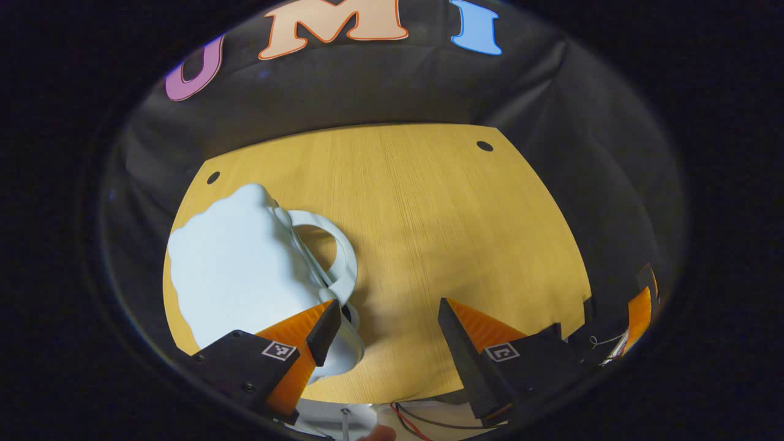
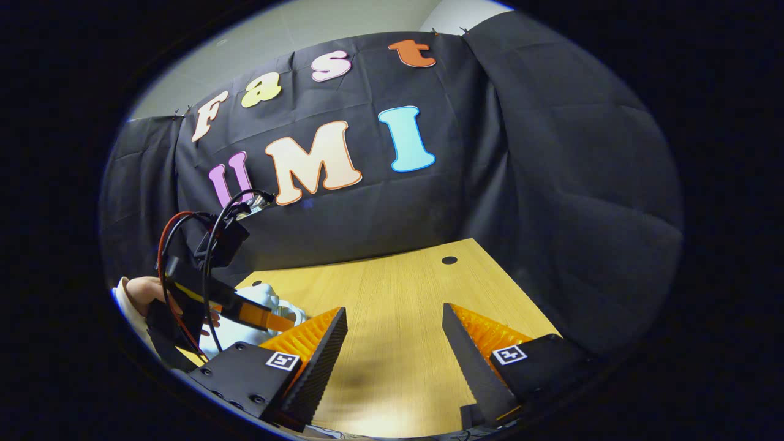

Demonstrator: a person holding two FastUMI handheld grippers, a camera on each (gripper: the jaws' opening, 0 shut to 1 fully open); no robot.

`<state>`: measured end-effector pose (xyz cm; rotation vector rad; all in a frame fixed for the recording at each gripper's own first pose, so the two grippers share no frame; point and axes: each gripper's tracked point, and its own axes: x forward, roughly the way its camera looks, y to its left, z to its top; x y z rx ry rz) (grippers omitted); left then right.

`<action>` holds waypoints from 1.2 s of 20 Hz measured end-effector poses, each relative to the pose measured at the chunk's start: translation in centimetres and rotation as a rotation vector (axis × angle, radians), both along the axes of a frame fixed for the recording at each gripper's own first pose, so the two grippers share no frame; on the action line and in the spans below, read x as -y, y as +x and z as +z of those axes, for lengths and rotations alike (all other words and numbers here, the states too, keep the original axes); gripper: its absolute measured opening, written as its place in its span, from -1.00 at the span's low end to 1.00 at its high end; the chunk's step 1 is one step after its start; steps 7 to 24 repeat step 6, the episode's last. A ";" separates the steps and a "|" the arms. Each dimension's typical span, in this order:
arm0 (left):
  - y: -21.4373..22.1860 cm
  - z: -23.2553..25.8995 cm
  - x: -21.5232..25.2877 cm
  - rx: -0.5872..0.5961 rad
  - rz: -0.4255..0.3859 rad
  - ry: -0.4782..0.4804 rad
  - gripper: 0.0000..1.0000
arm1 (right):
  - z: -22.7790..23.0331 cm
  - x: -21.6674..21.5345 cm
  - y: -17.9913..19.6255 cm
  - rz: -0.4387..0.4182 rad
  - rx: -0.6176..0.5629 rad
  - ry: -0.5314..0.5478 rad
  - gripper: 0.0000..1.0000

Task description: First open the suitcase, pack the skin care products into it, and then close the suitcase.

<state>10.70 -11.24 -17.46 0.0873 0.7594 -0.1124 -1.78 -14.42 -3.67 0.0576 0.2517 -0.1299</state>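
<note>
Spread left tongs [image 1: 389, 321] over unlabelled suitcase [image 1: 245, 269]

Bare table [image 1: 441, 233] right of the suitcase [image 1: 239, 269] (handle [image 1: 334, 245] jutting).

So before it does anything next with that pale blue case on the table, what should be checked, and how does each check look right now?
1. Left gripper fingers spread and holding nothing: ok.
2. Right gripper fingers spread and holding nothing: ok.
3. Suitcase lying flat on the wooden table, lid shut: ok as a starting state, not yet opened.
4. Suitcase handle free and facing the open table: ok.
5. Left gripper close to the case: ok, one finger overlaps its edge, though contact cannot be told.
6. Skin care products located and within reach: cannot tell.
</note>
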 end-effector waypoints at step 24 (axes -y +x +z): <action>-2.9 -1.7 -0.4 -0.027 -0.039 -0.004 0.87 | -0.2 -1.5 -1.7 -0.007 0.002 -0.013 0.96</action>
